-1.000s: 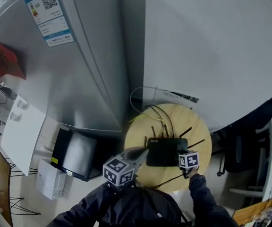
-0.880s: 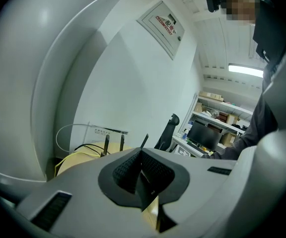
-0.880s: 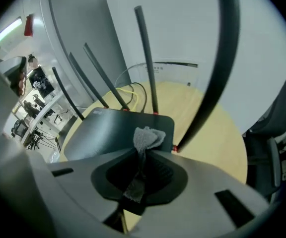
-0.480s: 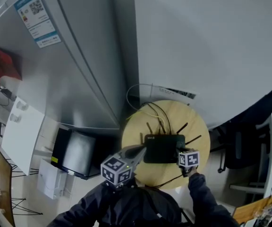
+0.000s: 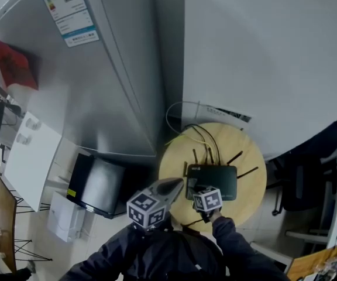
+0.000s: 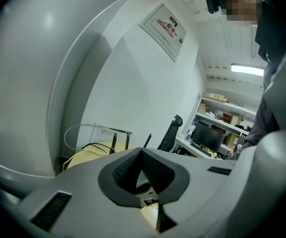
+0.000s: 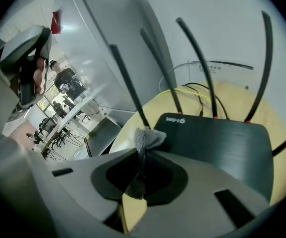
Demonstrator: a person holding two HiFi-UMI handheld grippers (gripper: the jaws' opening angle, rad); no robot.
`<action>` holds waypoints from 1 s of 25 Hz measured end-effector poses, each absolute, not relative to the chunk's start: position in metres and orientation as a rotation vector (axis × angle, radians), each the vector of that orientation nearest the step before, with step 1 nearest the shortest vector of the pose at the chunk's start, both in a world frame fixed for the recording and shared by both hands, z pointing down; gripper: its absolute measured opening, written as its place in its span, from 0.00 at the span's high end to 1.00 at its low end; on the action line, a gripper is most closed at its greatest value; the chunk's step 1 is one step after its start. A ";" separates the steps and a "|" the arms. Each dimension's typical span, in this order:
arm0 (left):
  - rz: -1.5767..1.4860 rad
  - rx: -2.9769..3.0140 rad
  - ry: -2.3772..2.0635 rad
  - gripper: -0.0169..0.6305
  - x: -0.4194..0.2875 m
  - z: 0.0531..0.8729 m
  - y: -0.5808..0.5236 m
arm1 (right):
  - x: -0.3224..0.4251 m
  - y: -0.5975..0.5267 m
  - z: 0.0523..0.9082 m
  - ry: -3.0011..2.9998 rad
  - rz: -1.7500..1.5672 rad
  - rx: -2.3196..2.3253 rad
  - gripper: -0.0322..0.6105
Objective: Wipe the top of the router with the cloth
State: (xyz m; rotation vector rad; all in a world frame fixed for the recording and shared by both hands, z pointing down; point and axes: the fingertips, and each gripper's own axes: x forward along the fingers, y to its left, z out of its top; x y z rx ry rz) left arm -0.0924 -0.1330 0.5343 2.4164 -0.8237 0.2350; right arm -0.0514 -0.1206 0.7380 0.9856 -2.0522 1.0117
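Note:
The black router (image 5: 218, 180) lies on the round wooden table (image 5: 244, 206), with several antennas standing at its back edge. In the right gripper view its top (image 7: 222, 143) carries a "WIFI6" label at the near left corner. My right gripper (image 7: 142, 150) is shut on a small grey cloth (image 7: 149, 138) that sticks out past the jaws over that corner. In the head view the right gripper (image 5: 201, 191) sits over the router's left end. My left gripper (image 5: 177, 186) hovers beside the table's left edge, and the left gripper view shows it (image 6: 142, 153) shut and holding nothing.
A tall grey fridge (image 5: 98, 86) stands left of the table and a white wall (image 5: 262, 57) behind it. Yellow and black cables (image 5: 200, 134) run off the router's back. A dark flat box (image 5: 98, 186) lies on the floor at left; an office chair (image 5: 297, 183) is at right.
My right gripper has slid left with the cloth, from the router's right end to its left end. The left gripper has stayed where it was.

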 end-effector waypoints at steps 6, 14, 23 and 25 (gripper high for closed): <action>0.231 2.427 -0.790 0.97 -0.103 0.535 -0.131 | -0.067 -0.100 0.756 -2.006 1.034 0.943 0.84; 0.235 2.457 -0.676 0.97 -0.092 0.535 -0.126 | 0.002 -0.086 0.761 -1.905 1.020 1.053 0.84; 0.261 2.465 -0.677 0.97 -0.062 0.536 -0.119 | 0.130 -0.067 0.771 -1.796 1.066 1.209 0.84; 0.260 2.456 -0.701 0.97 -0.050 0.535 -0.114 | 0.146 -0.067 0.767 -1.815 1.067 1.221 0.84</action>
